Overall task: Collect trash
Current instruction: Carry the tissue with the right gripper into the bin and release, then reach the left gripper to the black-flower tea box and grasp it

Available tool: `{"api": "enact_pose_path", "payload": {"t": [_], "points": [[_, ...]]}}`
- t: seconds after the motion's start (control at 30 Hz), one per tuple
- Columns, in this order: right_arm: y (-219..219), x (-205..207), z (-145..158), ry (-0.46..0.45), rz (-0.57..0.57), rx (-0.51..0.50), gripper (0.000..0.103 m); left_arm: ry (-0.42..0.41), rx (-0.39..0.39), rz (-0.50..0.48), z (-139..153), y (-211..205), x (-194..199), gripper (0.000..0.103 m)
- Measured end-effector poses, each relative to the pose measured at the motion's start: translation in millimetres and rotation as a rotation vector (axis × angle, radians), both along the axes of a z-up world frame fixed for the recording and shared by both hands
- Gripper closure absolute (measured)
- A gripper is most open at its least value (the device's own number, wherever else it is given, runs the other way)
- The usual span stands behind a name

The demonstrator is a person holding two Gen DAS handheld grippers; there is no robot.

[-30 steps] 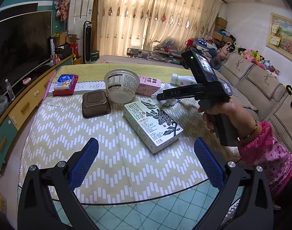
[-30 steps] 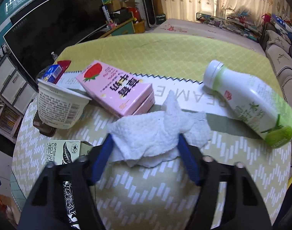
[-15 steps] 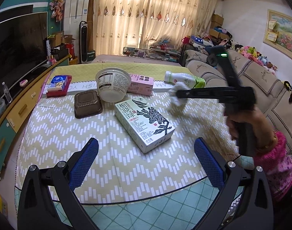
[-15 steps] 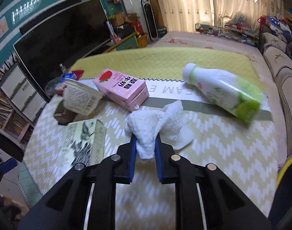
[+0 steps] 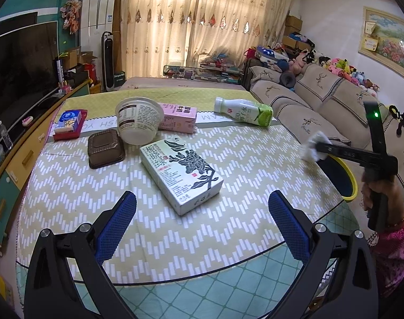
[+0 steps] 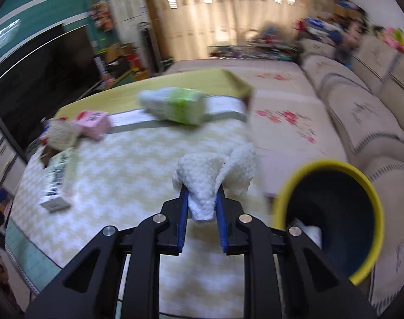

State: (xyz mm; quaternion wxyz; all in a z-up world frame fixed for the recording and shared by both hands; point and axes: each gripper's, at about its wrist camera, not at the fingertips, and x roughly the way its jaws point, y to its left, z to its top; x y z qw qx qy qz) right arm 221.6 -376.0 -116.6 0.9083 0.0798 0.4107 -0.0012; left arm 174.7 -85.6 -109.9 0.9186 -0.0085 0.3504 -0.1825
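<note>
My right gripper (image 6: 201, 199) is shut on a crumpled white tissue (image 6: 215, 178) and holds it in the air over the table's right edge, just left of a yellow-rimmed dark bin (image 6: 332, 212). In the left wrist view the same tissue (image 5: 312, 147) hangs beside the bin (image 5: 345, 178). My left gripper (image 5: 202, 226) is open and empty above the table's near edge. On the table lie a green tea box (image 5: 180, 172), a white cup (image 5: 138, 123), a pink carton (image 5: 179, 117), a green-white bottle (image 5: 244, 111) and a brown tray (image 5: 105, 151).
A red-and-blue packet (image 5: 69, 123) lies at the table's far left. A sofa (image 5: 321, 111) runs along the right, behind the bin. A TV cabinet (image 5: 13, 143) stands on the left. White paper (image 6: 308, 232) lies inside the bin.
My right gripper closed on the tissue, lifted it off the table and carried it right to the bin's side. My left gripper has stayed open and drawn back slightly.
</note>
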Motion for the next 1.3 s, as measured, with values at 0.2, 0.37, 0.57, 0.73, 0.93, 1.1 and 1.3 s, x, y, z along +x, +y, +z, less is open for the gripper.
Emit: {"api": "enact_pose_path", "payload": {"t": [0.2,0.37,0.57,0.73,0.93,1.1,1.3], "points": [[-69.7,-21.7,-20.7,0.045,-0.175,-0.004,0.082,0.007,0.014,-0.018,-2.6,-13.2,2.9,0.005],[-105.6,-32.0,-39.1,0.082,-0.268,0.001,0.079,0.017,0.024,-0.023,-5.9,-21.0,7.8,0.005],[-129.4,-40.1,-51.5,0.094,-0.341,-0.004,0.052,0.027,0.036,-0.028,-9.8,-28.3,12.0,0.005],[-131.7,-43.2,-50.6,0.083,-0.341,-0.009,0.046,0.037,0.047,-0.024,-14.8,-32.6,17.8,0.005],[-122.5,-41.3,-48.8,0.076,-0.32,-0.01,0.042,0.053,0.085,0.033,-21.0,-37.0,35.9,0.005],[-115.3,-39.7,-51.2,0.082,-0.297,-0.004,0.042,0.098,0.108,0.129,-31.9,-40.8,64.8,0.005],[-114.4,-37.3,-52.1,0.087,-0.285,-0.001,0.041,0.155,0.141,0.223,-46.4,-45.9,95.5,0.005]]}}
